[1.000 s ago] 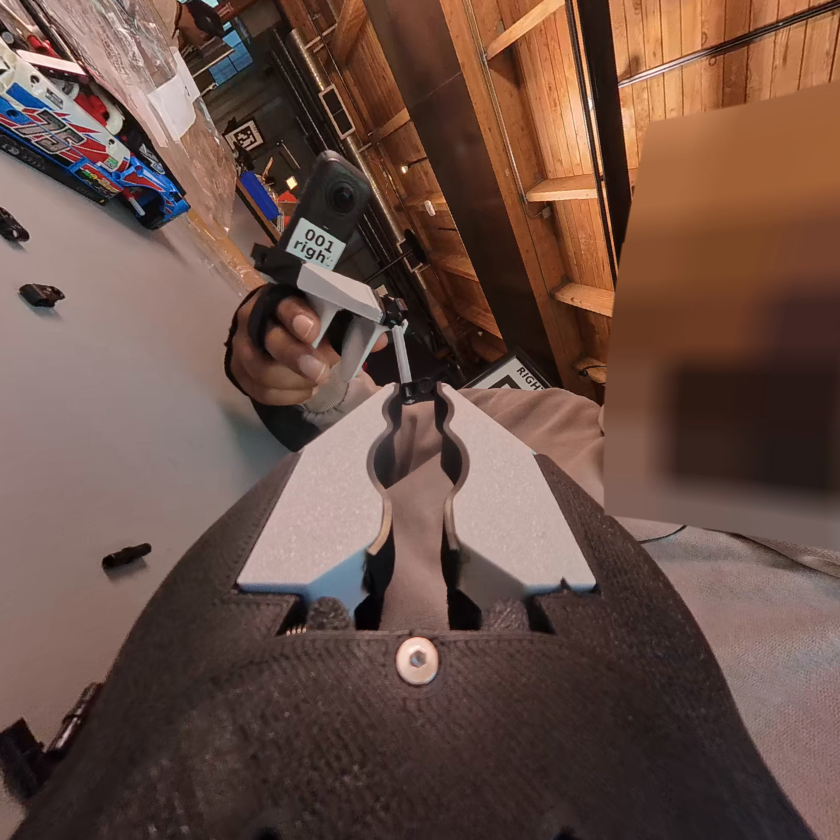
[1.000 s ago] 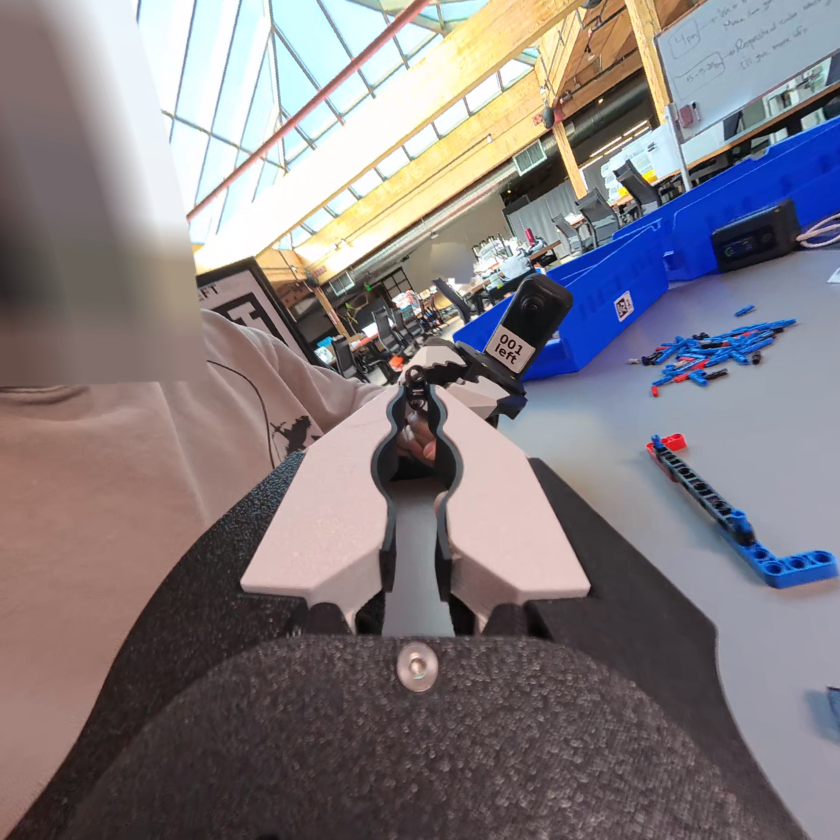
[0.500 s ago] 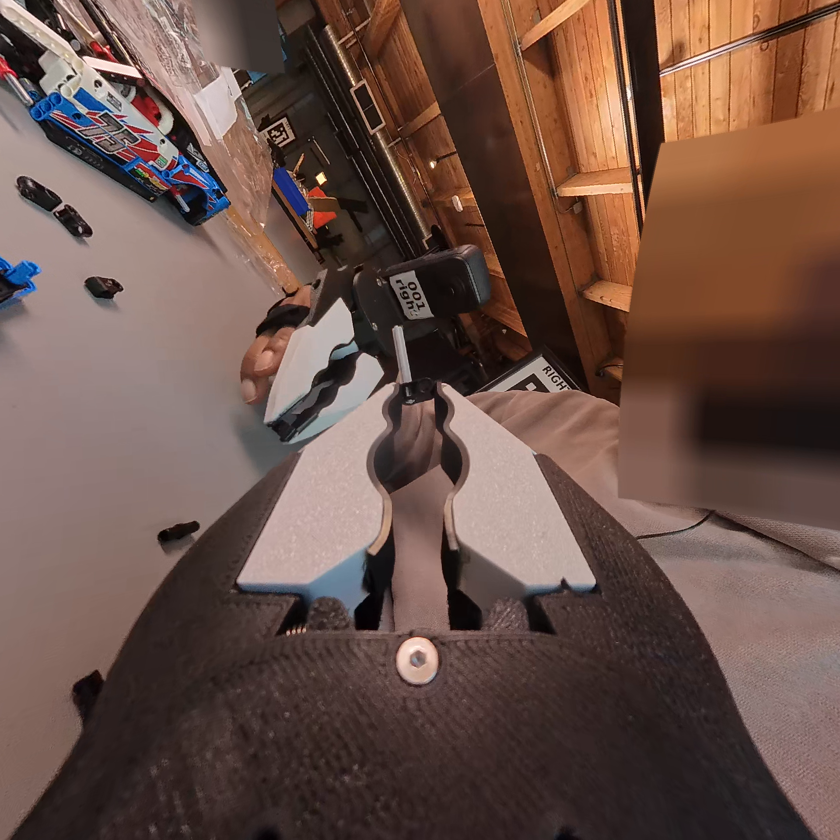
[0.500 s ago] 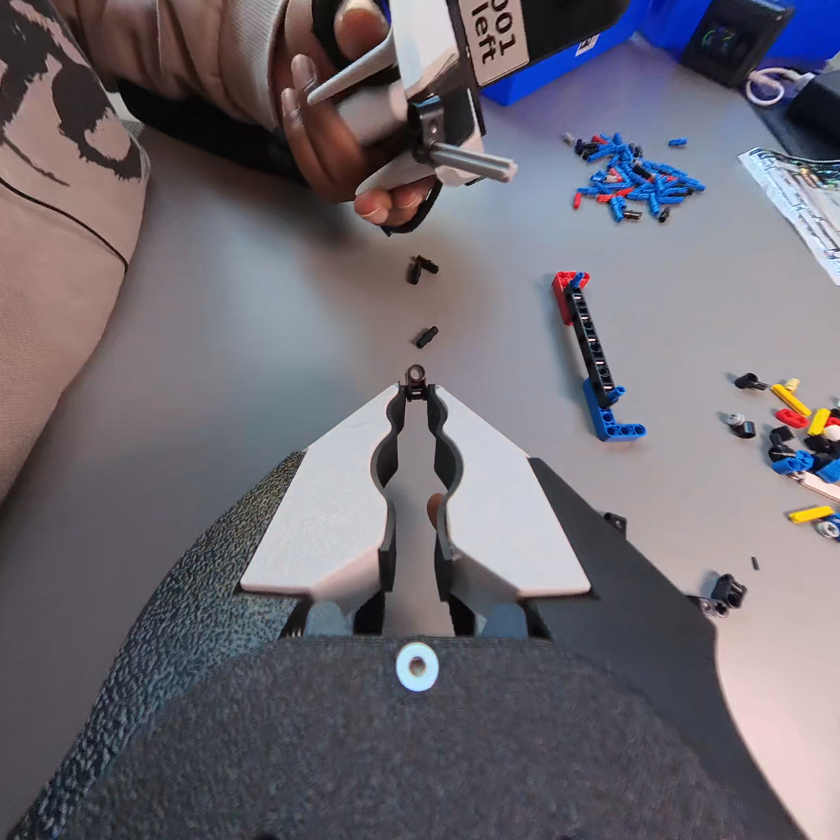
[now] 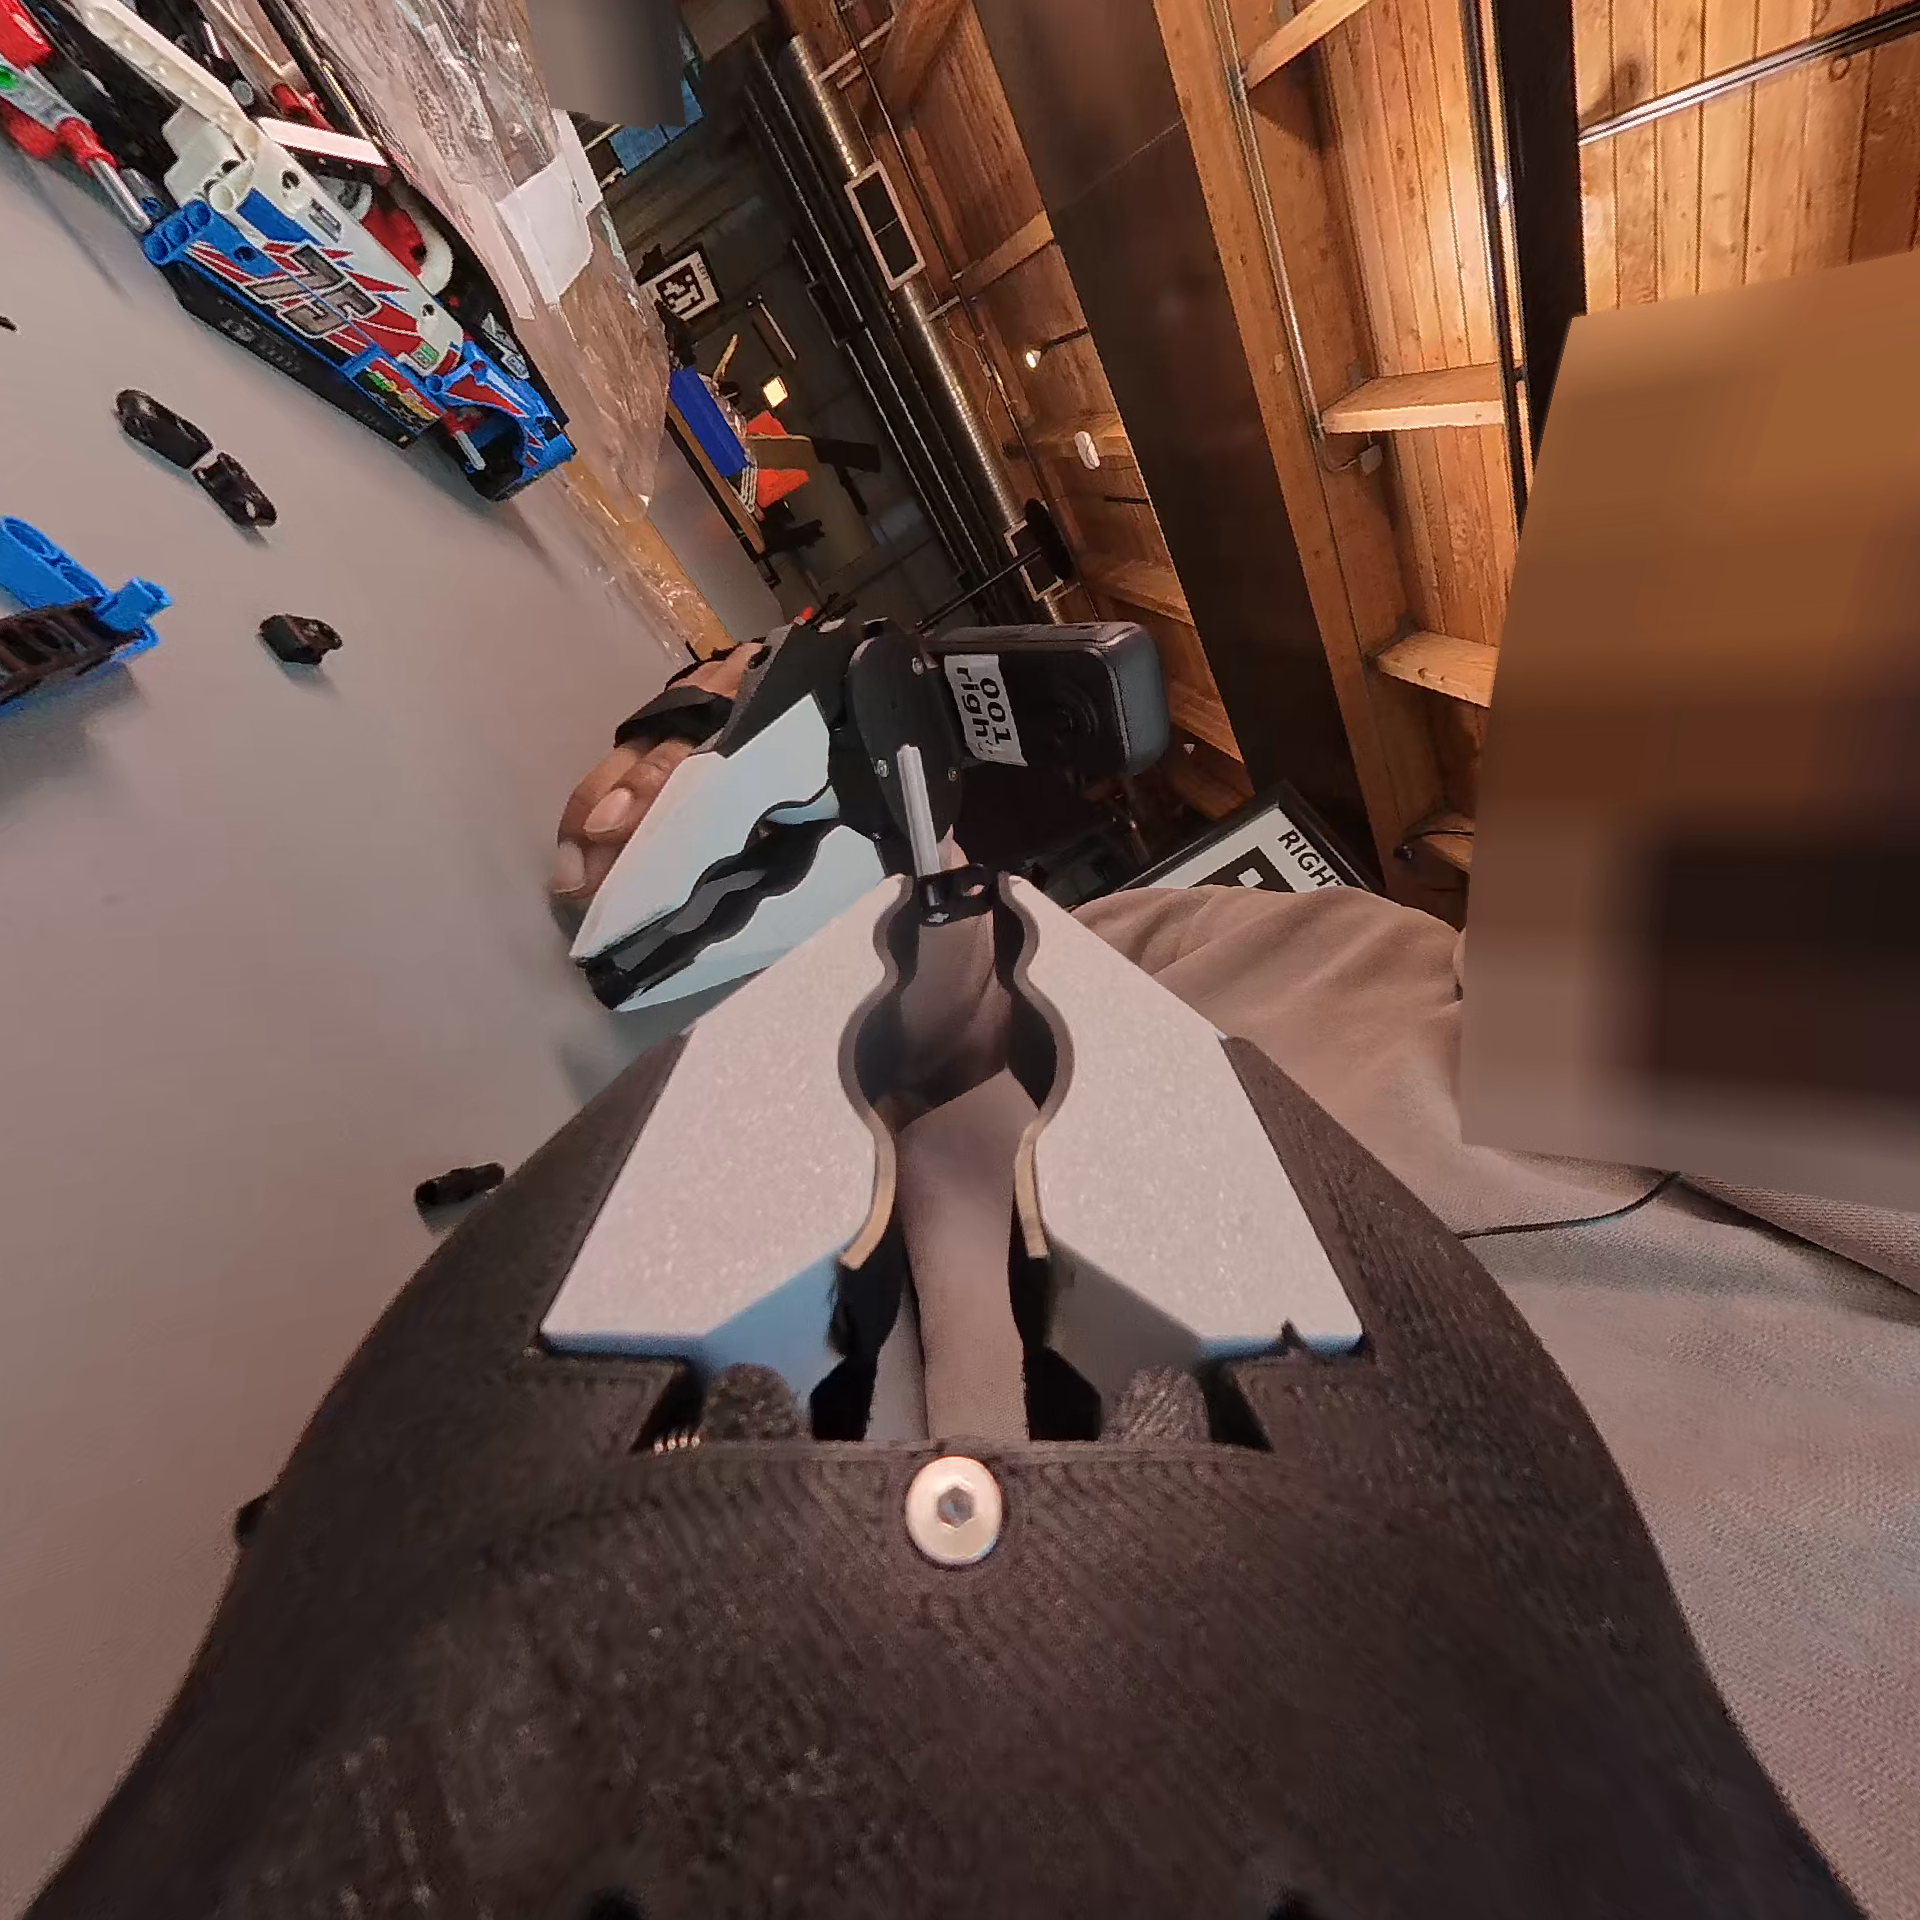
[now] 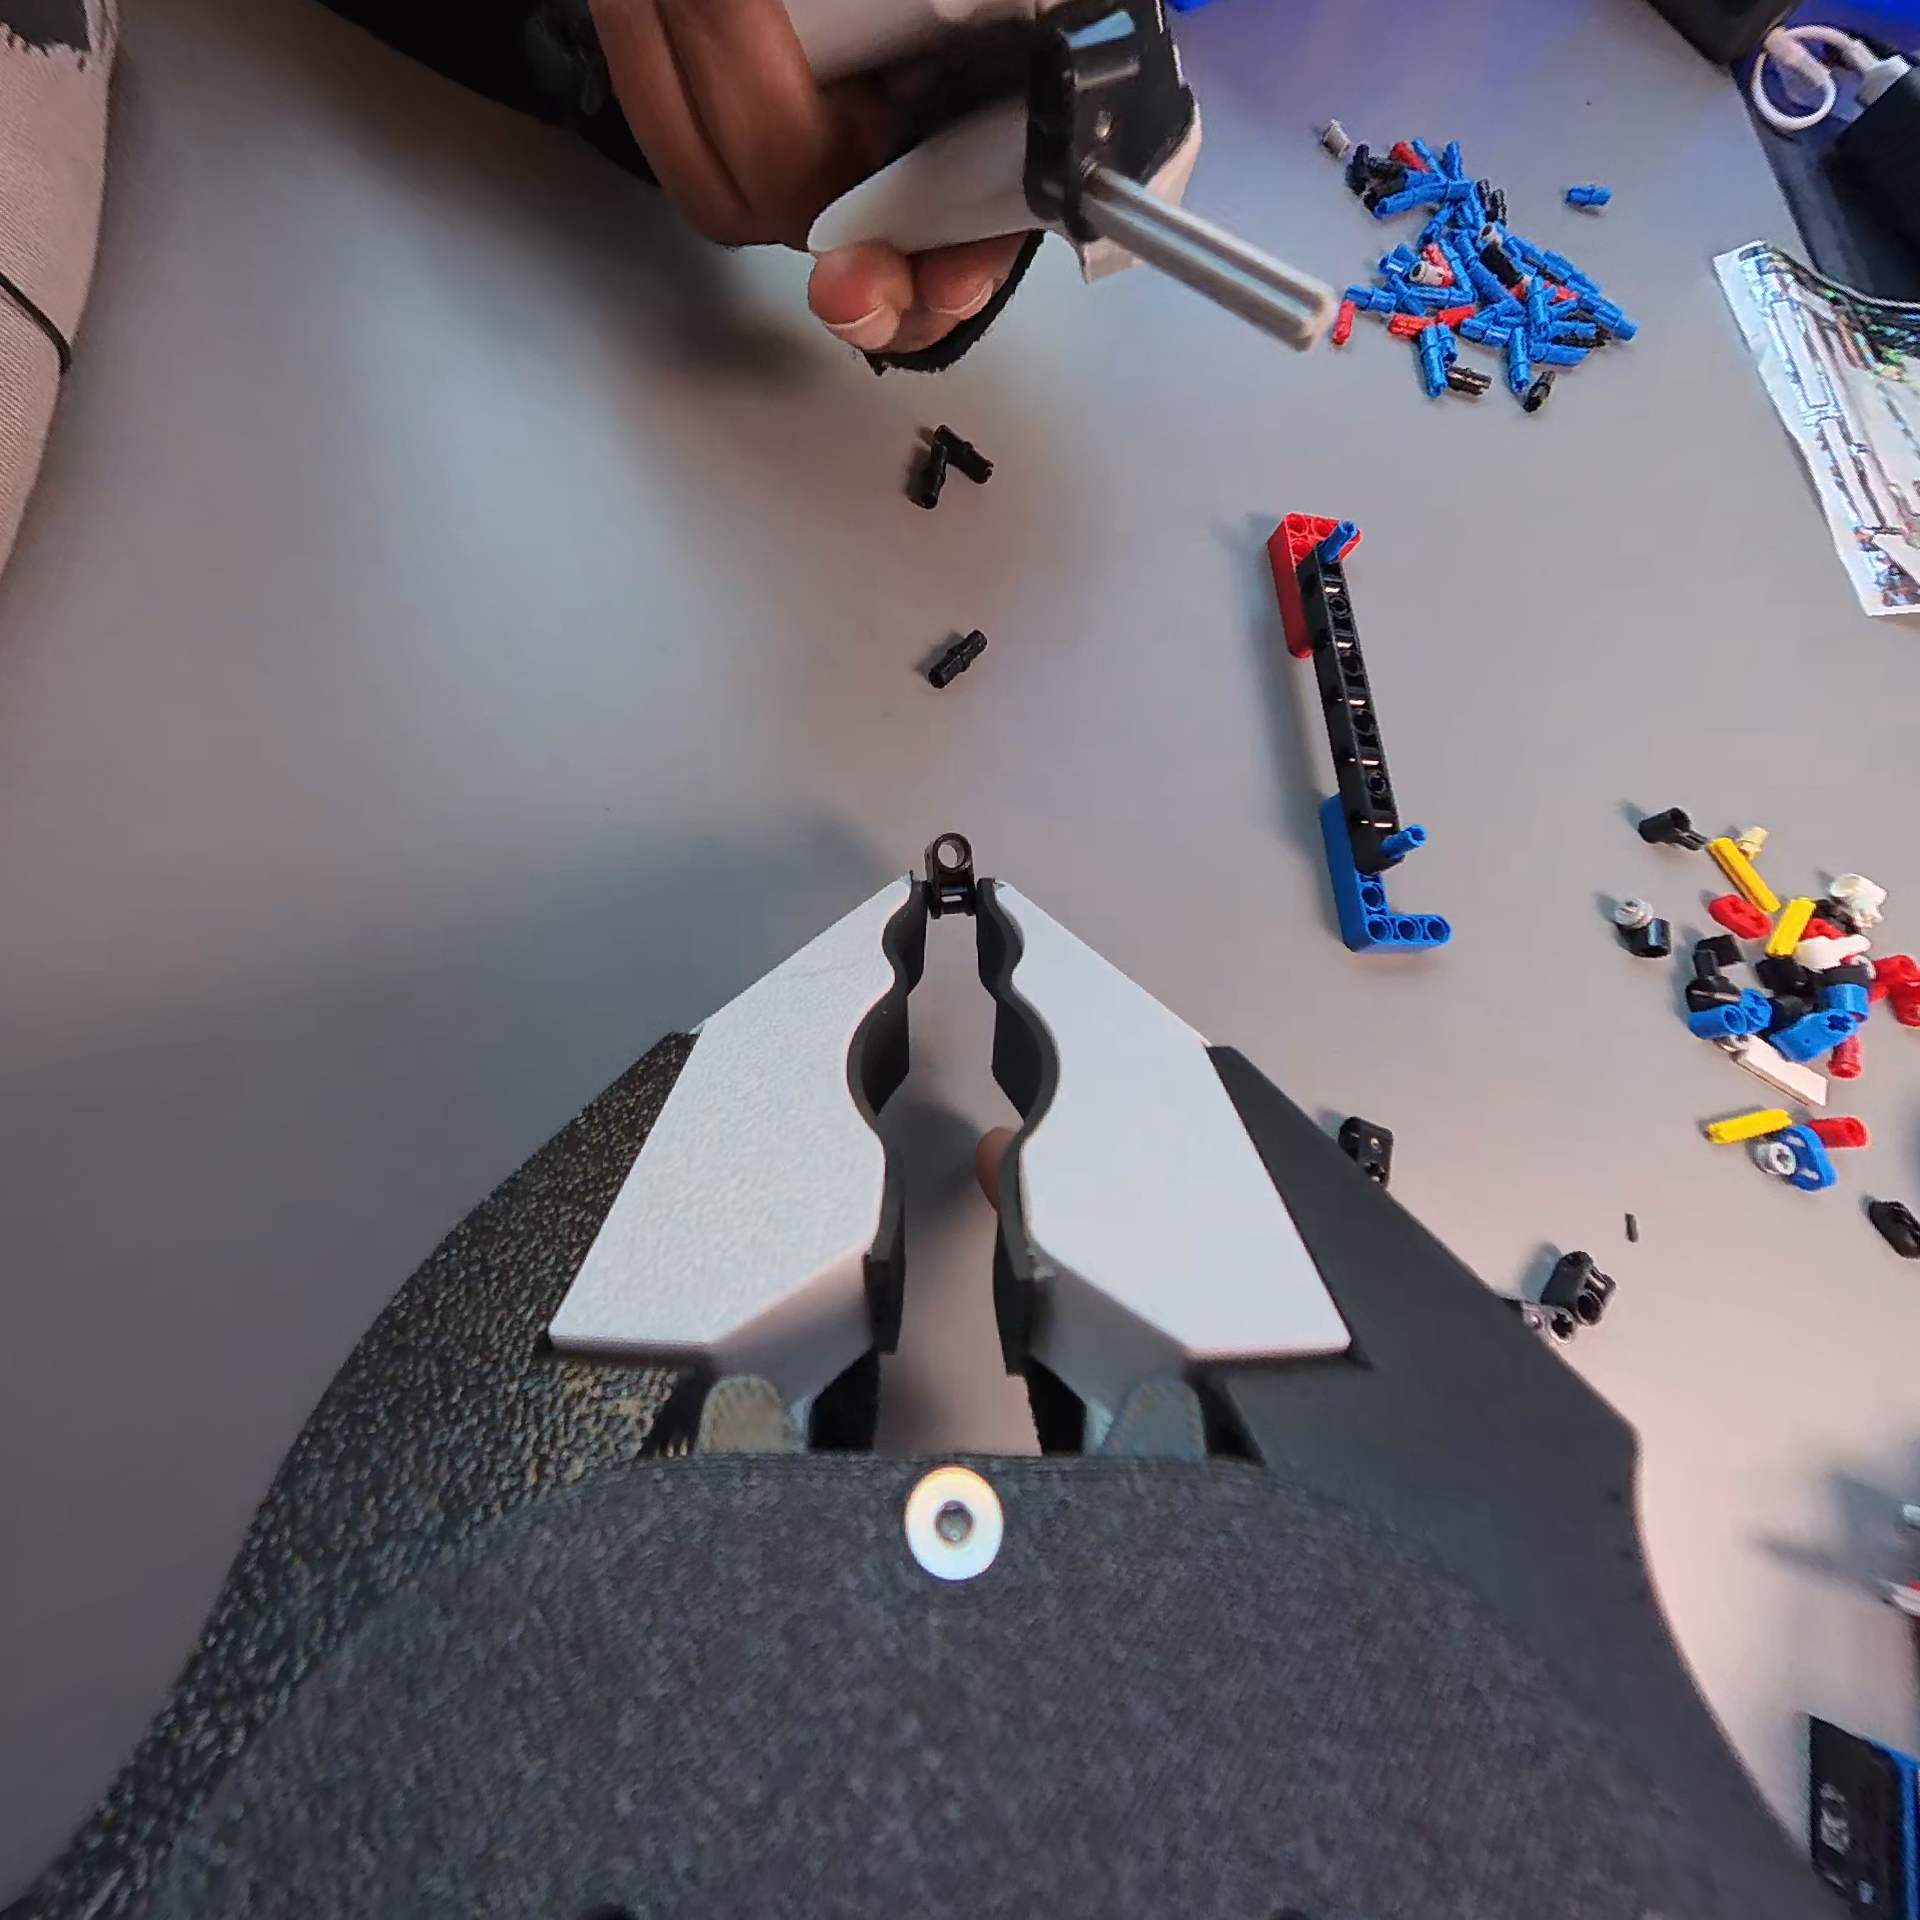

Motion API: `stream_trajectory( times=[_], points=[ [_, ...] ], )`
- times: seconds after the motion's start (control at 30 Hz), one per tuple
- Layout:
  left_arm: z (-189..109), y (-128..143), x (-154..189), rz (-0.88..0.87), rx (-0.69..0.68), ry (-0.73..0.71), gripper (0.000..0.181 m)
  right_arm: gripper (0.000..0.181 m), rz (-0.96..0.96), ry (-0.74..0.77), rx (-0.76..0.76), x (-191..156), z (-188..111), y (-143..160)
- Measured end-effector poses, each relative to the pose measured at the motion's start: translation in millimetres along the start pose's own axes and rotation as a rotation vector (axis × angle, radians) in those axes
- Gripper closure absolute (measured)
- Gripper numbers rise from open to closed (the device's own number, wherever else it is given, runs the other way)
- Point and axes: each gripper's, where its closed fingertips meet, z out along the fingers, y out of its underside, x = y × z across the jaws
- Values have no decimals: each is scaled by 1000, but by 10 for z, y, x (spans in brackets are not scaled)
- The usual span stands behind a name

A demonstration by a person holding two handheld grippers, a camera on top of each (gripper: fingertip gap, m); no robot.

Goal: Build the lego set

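My left gripper (image 5: 951, 891) is shut on a small black connector (image 5: 961, 896) with a grey axle (image 5: 914, 810) sticking out of it, held in the air in front of a person's torso. It also shows at the top of the right wrist view (image 6: 1039, 177), with the grey axle (image 6: 1205, 260) pointing right. My right gripper (image 6: 948, 896) is shut on a small black connector with a ring end (image 6: 948, 868) and points down at the grey table (image 6: 416, 623). It appears in the left wrist view (image 5: 707, 914), low beside the table.
A black beam with blue and red ends (image 6: 1351, 727) lies to the right. Loose black pins (image 6: 956, 660) lie ahead. A pile of blue pins (image 6: 1475, 281), mixed parts (image 6: 1797, 987) and an instruction sheet (image 6: 1849, 416) lie farther right. A built race car (image 5: 312, 312) stands far left. My hands' fingertips stand some 10 centimetres from each other.
My right gripper has pulled away from the left one and tipped down to face the table, still holding its black connector. The left gripper keeps the axle piece and has barely moved.
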Motion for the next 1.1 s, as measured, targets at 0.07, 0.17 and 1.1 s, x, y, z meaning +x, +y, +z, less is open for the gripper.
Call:
stream_trajectory(
  times=[0.07, 0.17, 1.1],
  points=[
    [-4, -1, -24, 2, 1, -15, 169, 174, 2, 8, 13, 14, -9, -22],
    [-18, -19, -47, 4, 11, -30, 169, 174, 12, 41, 61, 79, -47, -95],
    [-180, -38, -245, 138, -44, -215, 169, 156, 109, -221, -284, -49, 43, 53]
  ],
)
